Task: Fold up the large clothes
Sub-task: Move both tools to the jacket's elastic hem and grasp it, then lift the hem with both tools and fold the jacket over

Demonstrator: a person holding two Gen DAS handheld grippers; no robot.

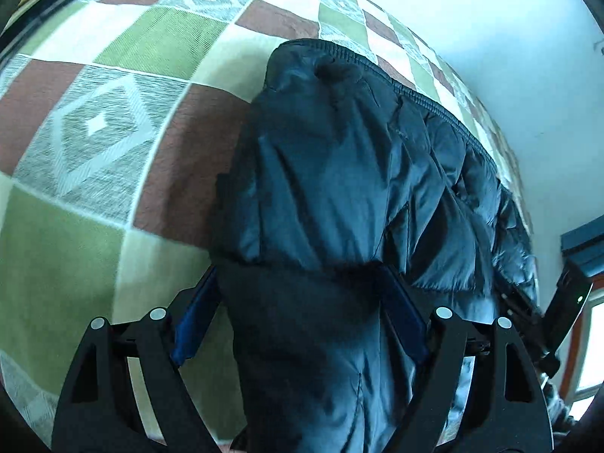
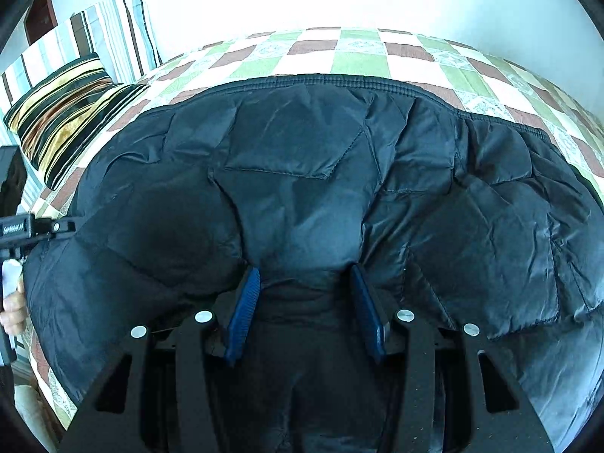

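Note:
A large dark blue quilted jacket (image 2: 309,173) lies on a bed with a green, brown and white checked cover (image 2: 358,64). My right gripper (image 2: 305,279) is shut on a bunched fold of the jacket's near edge, with fabric filling the gap between its blue pads (image 2: 247,302). In the left wrist view the jacket (image 1: 332,173) hangs over and between my left gripper (image 1: 298,275). Its blue pads (image 1: 404,317) are spread wide with a thick fold of the jacket between them. The left gripper also shows at the left edge of the right wrist view (image 2: 22,226).
A striped dark and gold cushion (image 2: 64,120) and a pale striped pillow (image 2: 109,34) lie at the bed's far left. A white wall (image 1: 509,37) runs behind the bed. A window with a wooden frame (image 1: 589,343) is at the right.

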